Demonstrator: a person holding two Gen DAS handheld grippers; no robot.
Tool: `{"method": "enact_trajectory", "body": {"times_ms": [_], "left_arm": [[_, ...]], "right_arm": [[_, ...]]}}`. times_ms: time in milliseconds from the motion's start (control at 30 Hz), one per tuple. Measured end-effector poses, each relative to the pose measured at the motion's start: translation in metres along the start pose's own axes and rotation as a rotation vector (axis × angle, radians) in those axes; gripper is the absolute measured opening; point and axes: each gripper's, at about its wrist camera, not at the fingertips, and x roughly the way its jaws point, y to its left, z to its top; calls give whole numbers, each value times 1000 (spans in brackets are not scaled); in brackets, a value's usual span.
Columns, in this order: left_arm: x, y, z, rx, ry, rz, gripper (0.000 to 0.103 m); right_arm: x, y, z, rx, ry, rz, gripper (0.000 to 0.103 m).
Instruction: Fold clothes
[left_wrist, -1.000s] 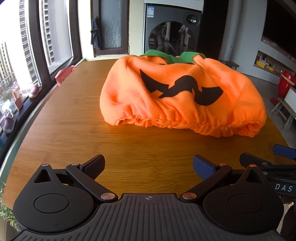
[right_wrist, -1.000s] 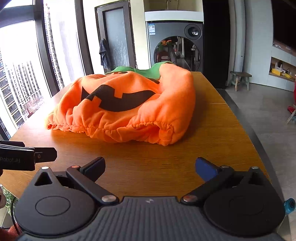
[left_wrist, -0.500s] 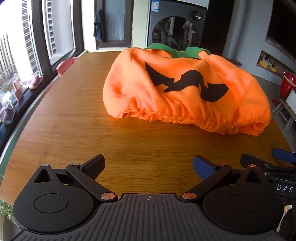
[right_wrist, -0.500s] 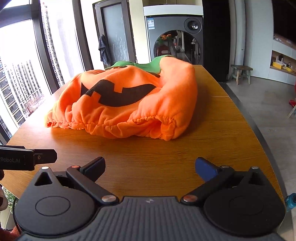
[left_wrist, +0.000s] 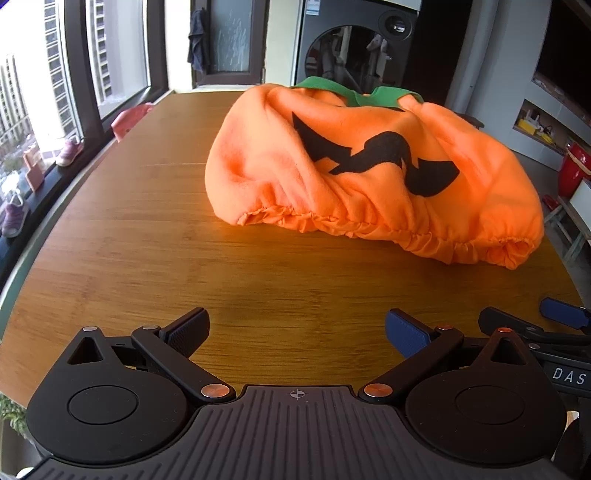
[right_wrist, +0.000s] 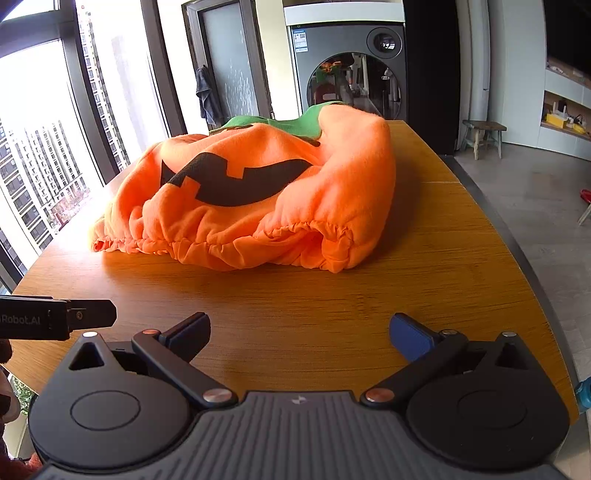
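Both sets of jaws stand wide apart and hold nothing. Nearest in the left wrist view, the left gripper (left_wrist: 297, 328) hovers over the bare near end of a wooden table (left_wrist: 147, 236); nearest in the right wrist view, the right gripper (right_wrist: 299, 332) does the same. Farther along the table lies an orange pumpkin costume (left_wrist: 369, 173) (fleece, with a black jagged mouth and a green collar), rumpled and unfolded, its gathered hem facing the grippers and well apart from both. Beyond the table's far end stands a front-loading washing machine (right_wrist: 351, 74); what shows in its round door is unclear, possibly a reflection.

Only the left wrist view shows small shoes (left_wrist: 68, 151) on the window ledge at left and a red object (left_wrist: 574, 170) at far right. Only the right wrist view shows a wooden stool (right_wrist: 484, 136) on the floor beside the table and apartment towers (right_wrist: 44, 162) through the window.
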Motion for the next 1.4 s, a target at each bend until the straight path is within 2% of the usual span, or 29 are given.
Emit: {"method": "enact_trajectory", "body": {"times_ms": [467,1400], "left_arm": [[3,2,-1,-17,26,-12,103],[3,3,-1,-19,26,-16,103]], "right_arm": [[1,2,-1,-10,-2,1,103],[0,3,-1,-15,-2,0,103]]}}
